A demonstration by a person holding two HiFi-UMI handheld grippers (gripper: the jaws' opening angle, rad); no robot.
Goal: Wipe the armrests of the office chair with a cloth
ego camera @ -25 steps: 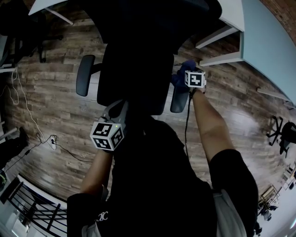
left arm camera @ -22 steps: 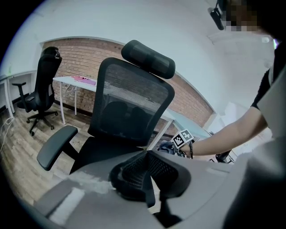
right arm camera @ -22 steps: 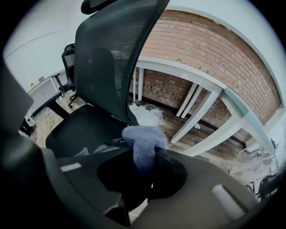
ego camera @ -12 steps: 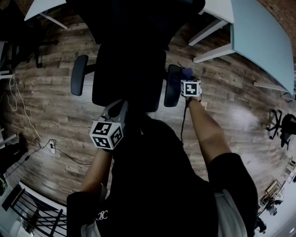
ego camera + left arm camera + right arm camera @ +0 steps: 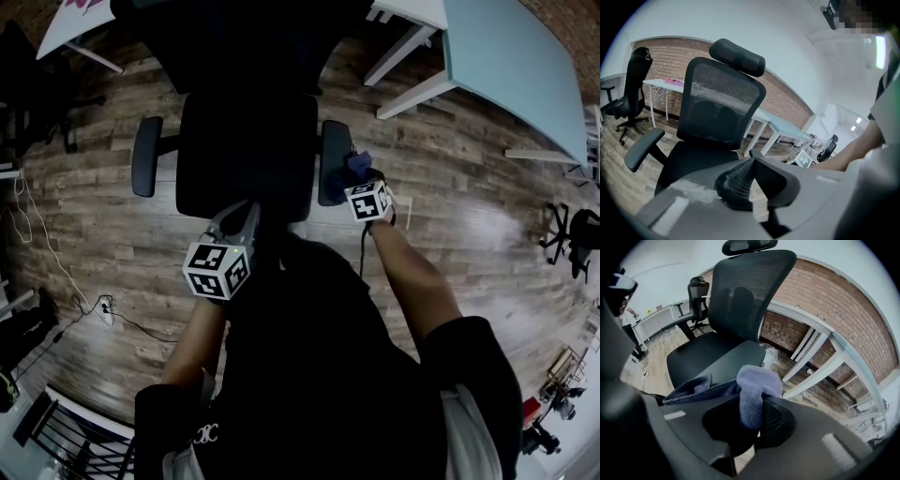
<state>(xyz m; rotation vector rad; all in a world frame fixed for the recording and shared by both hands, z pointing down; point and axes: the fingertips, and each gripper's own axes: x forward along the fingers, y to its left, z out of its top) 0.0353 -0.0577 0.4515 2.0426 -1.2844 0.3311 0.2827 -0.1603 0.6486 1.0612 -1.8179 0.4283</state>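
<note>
At chair's [image 5: 246, 155] 3 o'clock, right gripper [image 5: 750, 414] clamps cloth [image 5: 757, 380] by armrest [image 5: 334, 174], left gripper [image 5: 752, 163] at 6 o'clock, jaws together, empty.

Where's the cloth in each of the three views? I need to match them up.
Head view: cloth right of centre, against the right armrest.
Left gripper view: not in it.
Right gripper view: low centre, clamped in the right hand-held gripper.
Shared landmark: the chair.
</note>
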